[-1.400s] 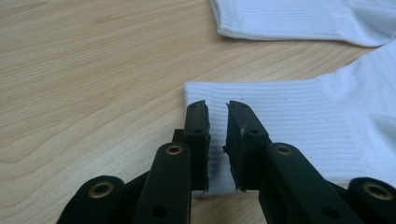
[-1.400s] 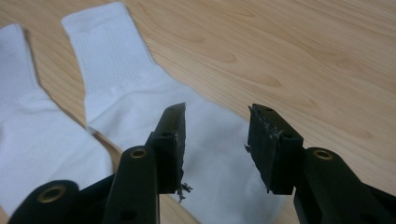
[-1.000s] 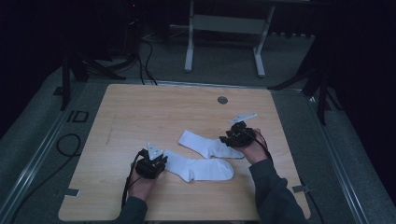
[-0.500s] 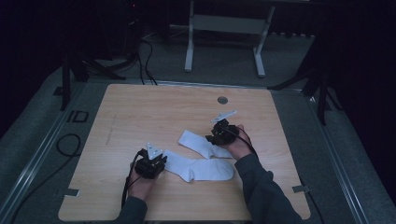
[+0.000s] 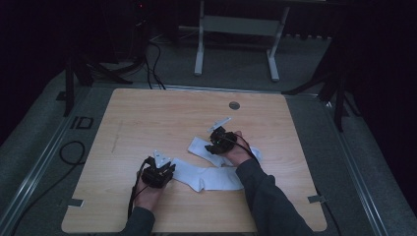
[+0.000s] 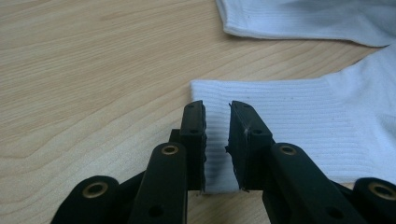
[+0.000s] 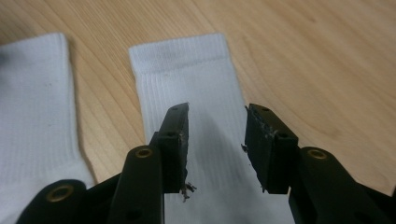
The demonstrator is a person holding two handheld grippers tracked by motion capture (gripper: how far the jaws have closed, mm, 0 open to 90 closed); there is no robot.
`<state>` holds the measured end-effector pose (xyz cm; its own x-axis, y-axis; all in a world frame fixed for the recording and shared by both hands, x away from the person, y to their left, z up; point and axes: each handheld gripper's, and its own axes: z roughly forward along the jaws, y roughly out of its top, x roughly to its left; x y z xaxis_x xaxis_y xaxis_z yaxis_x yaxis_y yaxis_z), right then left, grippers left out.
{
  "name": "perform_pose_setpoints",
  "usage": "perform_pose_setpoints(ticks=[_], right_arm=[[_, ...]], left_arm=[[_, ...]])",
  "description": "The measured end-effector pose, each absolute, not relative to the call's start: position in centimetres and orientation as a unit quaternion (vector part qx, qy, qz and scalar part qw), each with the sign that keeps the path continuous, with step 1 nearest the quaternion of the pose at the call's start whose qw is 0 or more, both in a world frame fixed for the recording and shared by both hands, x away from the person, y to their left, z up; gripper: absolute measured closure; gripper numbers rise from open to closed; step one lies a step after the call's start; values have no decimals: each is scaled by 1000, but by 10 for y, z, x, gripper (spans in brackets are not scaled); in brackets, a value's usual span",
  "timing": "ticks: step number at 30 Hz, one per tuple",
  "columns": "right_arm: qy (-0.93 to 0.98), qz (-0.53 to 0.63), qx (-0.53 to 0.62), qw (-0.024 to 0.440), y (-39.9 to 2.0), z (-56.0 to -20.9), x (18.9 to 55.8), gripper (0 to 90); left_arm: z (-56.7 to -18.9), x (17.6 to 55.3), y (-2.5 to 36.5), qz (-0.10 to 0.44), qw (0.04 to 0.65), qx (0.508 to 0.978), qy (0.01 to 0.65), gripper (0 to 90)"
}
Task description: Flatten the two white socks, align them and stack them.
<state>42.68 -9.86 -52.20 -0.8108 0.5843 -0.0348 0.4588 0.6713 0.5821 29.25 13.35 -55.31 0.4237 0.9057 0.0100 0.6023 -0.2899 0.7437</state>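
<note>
We log the scene on the bench (image 5: 147,118), going left to right across the high view.

Lower left of centre: left tool (image 5: 164,168), held by the left hand (image 5: 147,194), sits at the left end of the near sock (image 5: 209,177). In the left gripper view the jaws stand a narrow gap apart over the cuff corner of that sock (image 6: 289,126); ribbed fabric shows between the pads, which do not clearly pinch it. We cannot tell whether the fabric is grasped.

Centre: the near sock lies flat, running rightward from the left tool toward the right forearm's sleeve (image 5: 265,196). The far sock (image 5: 201,145) lies just above it, at a slant, its cuff toward the upper left.

Right of centre: right tool (image 5: 212,142), in the right hand (image 5: 238,152), is over the far sock. In the right gripper view the jaws are apart, released, straddling the leg of the far sock (image 7: 187,74) below its cuff; the pads stand clear of the fabric's edges. The near sock (image 7: 37,112) shows at the left of that frame.

Upper centre-right: a round grommet (image 5: 234,105) in the bench top.
</note>
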Motion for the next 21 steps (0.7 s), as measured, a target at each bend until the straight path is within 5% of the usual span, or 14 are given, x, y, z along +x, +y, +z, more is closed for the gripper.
perform_pose_setpoints(ticks=[10, 16, 21], right_arm=[[913, 277, 288, 83, -86, -543, 433, 555], [917, 270, 281, 91, -85, -542, 433, 799], [916, 272, 279, 93, -86, -542, 435, 837]], left_arm=[[-553, 293, 133, 222, 340, 773, 487, 756], [-554, 292, 132, 223, 341, 772, 487, 756], [-553, 293, 134, 222, 340, 773, 488, 756]])
